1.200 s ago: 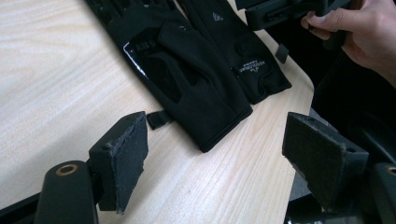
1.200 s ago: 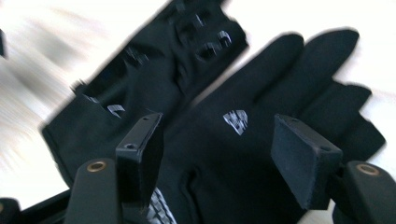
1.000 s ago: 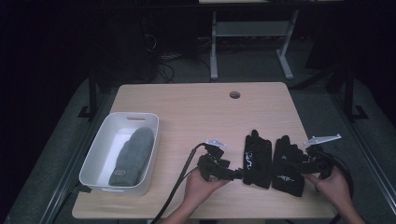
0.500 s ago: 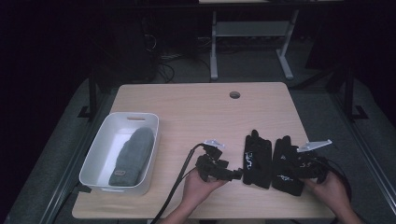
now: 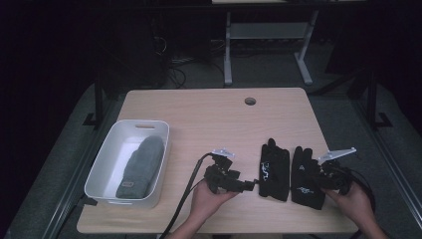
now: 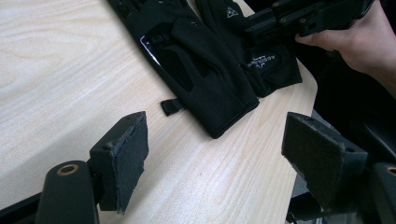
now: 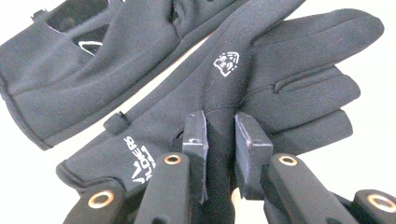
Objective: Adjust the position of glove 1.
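Two black gloves lie flat side by side near the table's front right, the left-hand glove (image 5: 273, 169) and the right-hand glove (image 5: 301, 162). My right gripper (image 5: 312, 175) comes in from the right over the right-hand glove (image 7: 280, 79). Its jaws have just been closing, and in the right gripper view (image 7: 219, 122) a raised fold of that glove is pinched between the pads. My left gripper (image 5: 252, 185) lies low on the table just left of the left-hand glove (image 6: 201, 74). In the left gripper view (image 6: 215, 135) its jaws stand wide open with only bare tabletop between them.
A white bin (image 5: 102, 169) holding a grey mitten (image 5: 142, 164) stands at the table's front left. A round cable hole (image 5: 250, 101) sits near the far edge. The table's right corner (image 6: 303, 88) is close beside the gloves. Cables trail from both grippers toward the front edge.
The right gripper has shifted slightly left and settled onto the right-hand glove. The left gripper, the gloves and the bin have kept their places.
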A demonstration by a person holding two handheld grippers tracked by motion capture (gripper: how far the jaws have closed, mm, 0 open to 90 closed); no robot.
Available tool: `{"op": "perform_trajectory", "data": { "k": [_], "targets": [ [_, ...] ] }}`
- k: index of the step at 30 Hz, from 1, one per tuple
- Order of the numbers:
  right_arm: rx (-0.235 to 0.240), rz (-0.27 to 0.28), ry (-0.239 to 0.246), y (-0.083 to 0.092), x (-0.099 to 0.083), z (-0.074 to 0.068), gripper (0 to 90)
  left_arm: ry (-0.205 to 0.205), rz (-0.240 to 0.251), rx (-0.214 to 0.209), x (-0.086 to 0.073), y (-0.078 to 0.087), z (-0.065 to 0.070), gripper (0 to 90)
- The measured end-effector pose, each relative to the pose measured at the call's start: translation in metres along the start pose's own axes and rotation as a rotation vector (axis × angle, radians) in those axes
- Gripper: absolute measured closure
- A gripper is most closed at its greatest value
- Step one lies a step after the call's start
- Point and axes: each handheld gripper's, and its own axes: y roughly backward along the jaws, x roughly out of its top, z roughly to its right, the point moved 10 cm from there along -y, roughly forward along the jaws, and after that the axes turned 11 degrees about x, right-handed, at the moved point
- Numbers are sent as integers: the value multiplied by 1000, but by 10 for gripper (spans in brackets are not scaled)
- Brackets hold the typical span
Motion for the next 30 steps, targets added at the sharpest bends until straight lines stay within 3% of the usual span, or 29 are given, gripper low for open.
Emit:
{"op": "perform_trajectory", "data": {
  "k": [7,12,17,23,30],
  "targets": [
    [13,37,-9,16,7,-5,760,1,5,1,0,3,0,229],
    [20,64,46,30,25,-18,760,1,11,6,1,6,-2,229],
    [62,103,36,37,42,-29,758,7,13,8,2,8,-3,229],
    [89,121,37,31,59,-38,754,3,9,19,1,9,-5,229],
    [110,116,24,5,82,-50,749,2,9,22,1,12,-7,229]
  ]
}}
